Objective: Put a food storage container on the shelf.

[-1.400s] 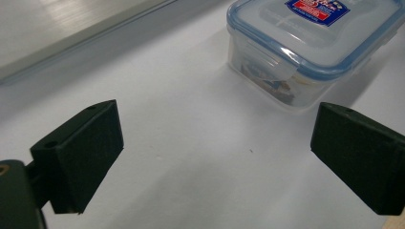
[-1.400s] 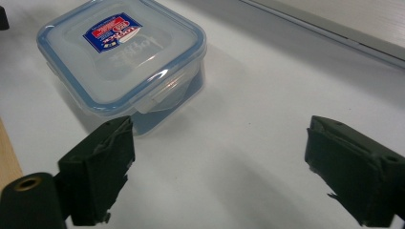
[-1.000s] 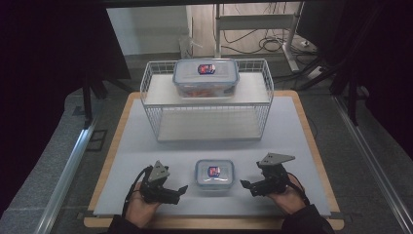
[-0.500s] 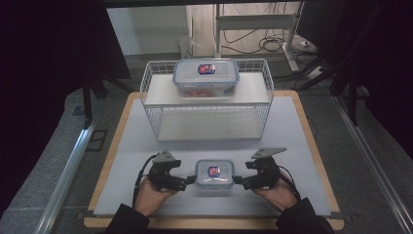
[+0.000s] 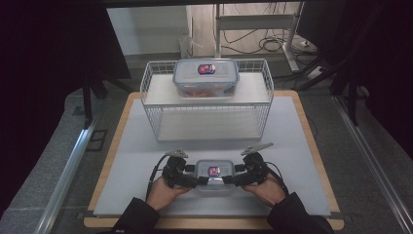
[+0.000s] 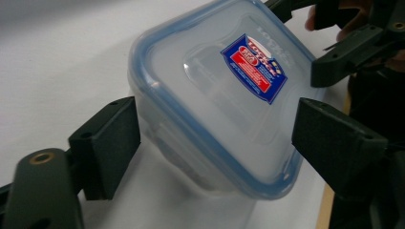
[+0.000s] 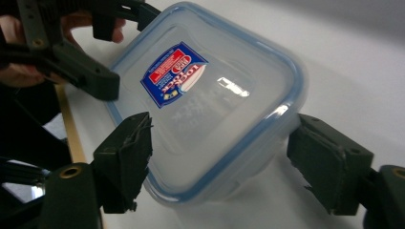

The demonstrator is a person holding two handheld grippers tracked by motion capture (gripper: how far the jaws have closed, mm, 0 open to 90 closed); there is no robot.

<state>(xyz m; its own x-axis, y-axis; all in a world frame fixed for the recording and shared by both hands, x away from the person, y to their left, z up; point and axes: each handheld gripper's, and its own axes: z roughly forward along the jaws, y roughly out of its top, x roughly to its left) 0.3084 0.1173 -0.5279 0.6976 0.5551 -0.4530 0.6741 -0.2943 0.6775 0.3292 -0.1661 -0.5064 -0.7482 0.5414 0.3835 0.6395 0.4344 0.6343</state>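
Observation:
A small clear box with a blue-rimmed lid and a red-blue label (image 5: 213,174) sits on the white table top near the front edge. My left gripper (image 5: 197,180) reaches it from the left and my right gripper (image 5: 229,179) from the right. In the left gripper view the box (image 6: 219,95) lies between the open jaws, one corner toward the camera, with the left pad (image 6: 112,143) close to its wall. In the right gripper view the box (image 7: 210,105) likewise sits between the spread jaws, with a gap at the right pad (image 7: 329,162).
A white wire rack (image 5: 207,122) stands at the back of the table, with a larger clear lidded box (image 5: 206,78) on its top shelf. The wooden table edge (image 5: 214,223) runs close behind my hands. Dark curtains and cables lie beyond.
Both grippers have moved inward from either side of the small box until their jaws straddle its left and right ends. The box has stayed in place.

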